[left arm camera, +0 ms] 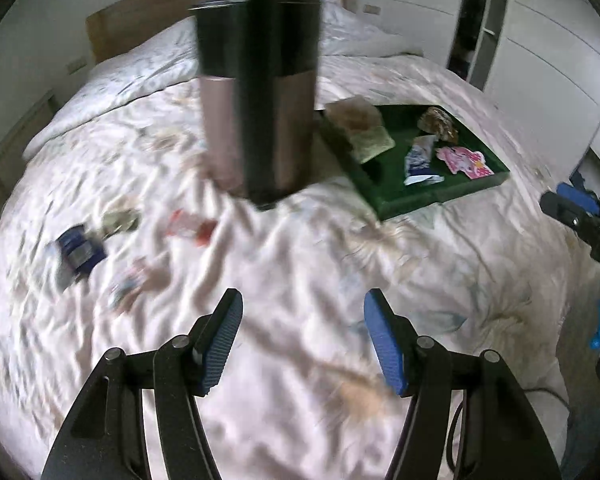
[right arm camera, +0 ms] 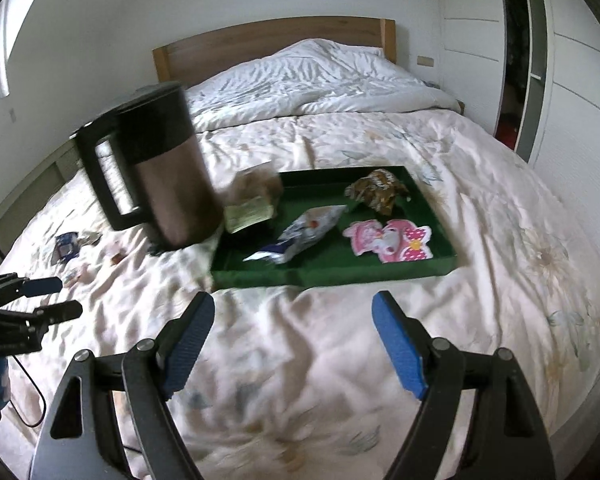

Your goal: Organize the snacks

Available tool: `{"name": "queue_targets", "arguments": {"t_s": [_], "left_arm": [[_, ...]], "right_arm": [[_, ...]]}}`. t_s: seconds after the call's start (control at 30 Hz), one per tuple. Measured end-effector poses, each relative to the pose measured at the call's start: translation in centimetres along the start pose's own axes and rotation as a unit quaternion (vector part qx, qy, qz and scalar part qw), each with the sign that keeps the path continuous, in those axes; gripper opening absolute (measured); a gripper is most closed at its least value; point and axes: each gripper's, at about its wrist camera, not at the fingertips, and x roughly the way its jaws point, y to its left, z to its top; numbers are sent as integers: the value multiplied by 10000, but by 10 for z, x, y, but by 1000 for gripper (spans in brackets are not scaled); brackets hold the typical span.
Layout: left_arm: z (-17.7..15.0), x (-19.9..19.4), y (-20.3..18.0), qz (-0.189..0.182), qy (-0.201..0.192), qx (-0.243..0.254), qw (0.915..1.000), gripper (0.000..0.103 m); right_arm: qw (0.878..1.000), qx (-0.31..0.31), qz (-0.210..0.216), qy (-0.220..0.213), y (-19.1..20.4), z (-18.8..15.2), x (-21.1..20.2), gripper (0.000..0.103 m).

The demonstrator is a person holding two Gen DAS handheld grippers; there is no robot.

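A green tray [right arm camera: 332,270] [left arm camera: 416,196] lies on the bed and holds several snack packets: a pink cartoon packet [right arm camera: 392,240] [left arm camera: 466,162], a blue-white bag [right arm camera: 300,234] [left arm camera: 420,158], a brown crinkled bag [right arm camera: 380,190] [left arm camera: 438,122] and a pale packet [right arm camera: 248,210] [left arm camera: 364,132] at its left edge. Loose snacks lie on the quilt at left: a blue packet [left arm camera: 76,254] [right arm camera: 66,246], a red one [left arm camera: 190,226], others blurred. My left gripper [left arm camera: 302,342] [right arm camera: 58,298] is open and empty over the quilt. My right gripper [right arm camera: 294,346] is open and empty in front of the tray.
A tall black-and-bronze kettle [left arm camera: 258,96] [right arm camera: 156,172] stands on the quilt just left of the tray. A wooden headboard [right arm camera: 268,38] and pillows are at the far end. White wardrobe doors [right arm camera: 572,80] stand to the right. A cable [right arm camera: 28,392] lies near the left gripper.
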Motion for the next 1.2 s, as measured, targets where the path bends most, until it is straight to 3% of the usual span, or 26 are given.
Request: {"name": "queue_targets", "arguments": {"t_s": [0.23, 0.53, 0.77, 0.93, 1.2], "left_arm": [[-37, -38, 40, 259, -183, -353, 9989, 63], [-81, -88, 91, 596, -442, -920, 9930, 64], [-105, -112, 118, 805, -585, -1067, 9893, 65], [-118, -108, 143, 917, -554, -1223, 9867, 65], [-133, -67, 174, 871, -150, -1392, 9863, 65]], "right_arm": [[9995, -297, 93, -66, 48, -16, -26, 103], [9964, -757, 303, -212, 105, -26, -58, 103], [9930, -1018, 513, -308, 140, -29, -73, 103], [9914, -1123, 646, -205, 160, -34, -63, 103], [9903, -1109, 813, 191, 188, -37, -19, 103]]}}
